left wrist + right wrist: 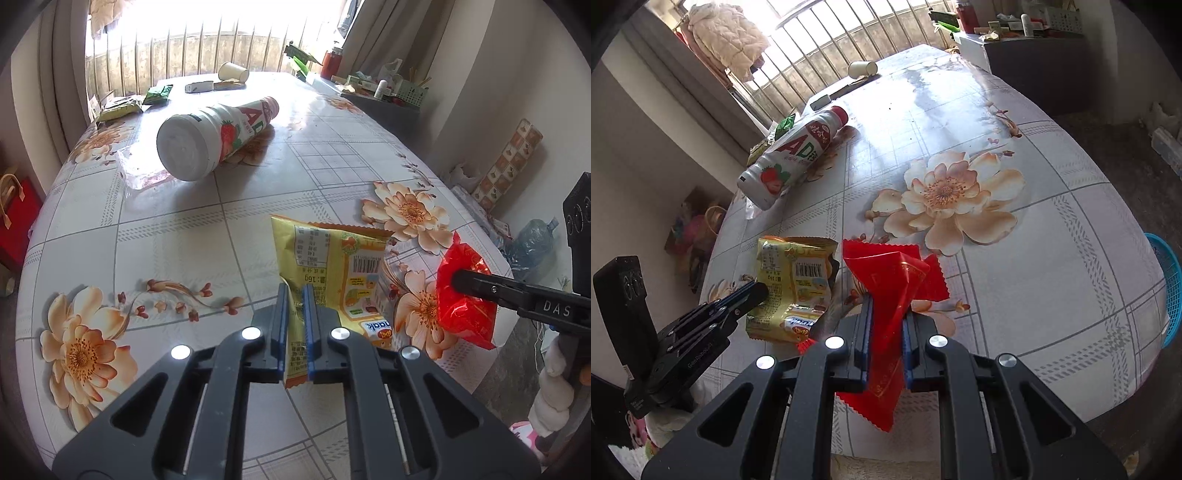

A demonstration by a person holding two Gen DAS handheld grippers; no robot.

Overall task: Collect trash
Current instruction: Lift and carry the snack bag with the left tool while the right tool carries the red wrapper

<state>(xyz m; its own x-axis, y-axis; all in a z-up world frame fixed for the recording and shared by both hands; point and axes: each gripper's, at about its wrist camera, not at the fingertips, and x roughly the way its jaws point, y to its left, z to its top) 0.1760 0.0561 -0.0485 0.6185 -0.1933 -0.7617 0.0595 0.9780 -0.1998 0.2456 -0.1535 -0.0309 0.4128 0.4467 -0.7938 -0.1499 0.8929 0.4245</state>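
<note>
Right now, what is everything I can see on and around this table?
Yellow snack packet: one, held in the left gripper.
Red wrapper: one, held in the right gripper.
Drink bottle: one, white with strawberry label, lying on its side mid-table.
Paper cup: one, white, tipped over at the far end.
Green packets: at least two, far left corner.
Clear plastic wrapper: one, beside the bottle's base.
Table: one, floral cloth.
Blue basket: one, past the right edge.
Left gripper: black, shut.
Right gripper: black, shut.
</note>
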